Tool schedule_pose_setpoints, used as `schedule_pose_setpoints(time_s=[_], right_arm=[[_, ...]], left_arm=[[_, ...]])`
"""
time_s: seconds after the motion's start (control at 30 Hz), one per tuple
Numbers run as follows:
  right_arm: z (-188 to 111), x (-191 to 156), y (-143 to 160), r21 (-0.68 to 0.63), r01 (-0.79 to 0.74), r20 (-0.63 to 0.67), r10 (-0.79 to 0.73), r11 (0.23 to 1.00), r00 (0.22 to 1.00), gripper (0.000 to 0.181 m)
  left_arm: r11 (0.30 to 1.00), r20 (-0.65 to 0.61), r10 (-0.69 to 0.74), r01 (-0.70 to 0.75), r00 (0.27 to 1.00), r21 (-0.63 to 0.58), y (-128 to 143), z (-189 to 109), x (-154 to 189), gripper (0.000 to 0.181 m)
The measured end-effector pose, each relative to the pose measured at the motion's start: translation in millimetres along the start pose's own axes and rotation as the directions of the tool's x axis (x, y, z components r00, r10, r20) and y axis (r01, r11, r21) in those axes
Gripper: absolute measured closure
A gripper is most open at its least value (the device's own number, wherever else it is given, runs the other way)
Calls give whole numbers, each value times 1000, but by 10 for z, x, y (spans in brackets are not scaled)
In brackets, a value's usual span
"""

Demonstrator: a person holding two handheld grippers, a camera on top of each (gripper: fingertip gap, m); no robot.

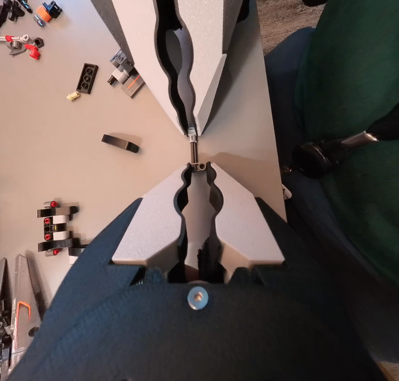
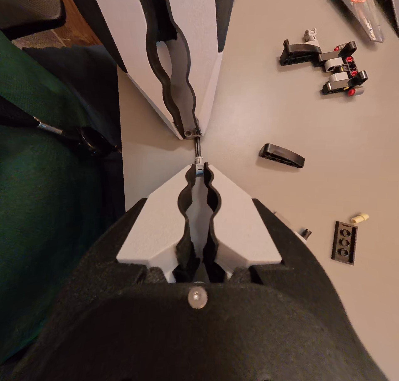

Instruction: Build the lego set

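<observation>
Black axle spans lengthwise between both tools' tips

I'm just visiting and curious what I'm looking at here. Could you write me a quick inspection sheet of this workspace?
Surface: pale table, edge beside a person's lap.
Job's things: black axle spans between a dark grey connector and a light grey connector.
Clutter: curved black beam, black plate, tan pin, black-and-grey assembly with red pins, silver pointed panels, more loose parts.
Grippers: left gripper shut on the dark grey connector; right gripper shut on the light grey connector, tip to tip.
Cables: nothing seen.
Surroundings: green clothing, carpeted floor.
</observation>
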State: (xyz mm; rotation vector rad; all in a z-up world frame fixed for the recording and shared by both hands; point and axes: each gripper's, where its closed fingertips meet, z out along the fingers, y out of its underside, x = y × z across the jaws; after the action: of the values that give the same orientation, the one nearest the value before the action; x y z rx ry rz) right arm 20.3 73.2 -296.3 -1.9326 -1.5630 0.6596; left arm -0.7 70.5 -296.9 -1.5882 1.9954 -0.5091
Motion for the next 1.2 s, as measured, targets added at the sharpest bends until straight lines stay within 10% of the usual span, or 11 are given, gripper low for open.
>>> schedule_pose_setpoints(time_s=[0.97, 1.2], right_arm=[[75, -113, -79, 59, 98, 161, -106, 993, 981, 176], [104, -43, -111, 59, 62, 112, -68, 996, 991, 175]], left_arm=[[991, -246, 25, 9, 969, 136, -225, 34, 78, 181], [992, -135, -64, 78, 989, 103, -93, -120, -144, 181]])
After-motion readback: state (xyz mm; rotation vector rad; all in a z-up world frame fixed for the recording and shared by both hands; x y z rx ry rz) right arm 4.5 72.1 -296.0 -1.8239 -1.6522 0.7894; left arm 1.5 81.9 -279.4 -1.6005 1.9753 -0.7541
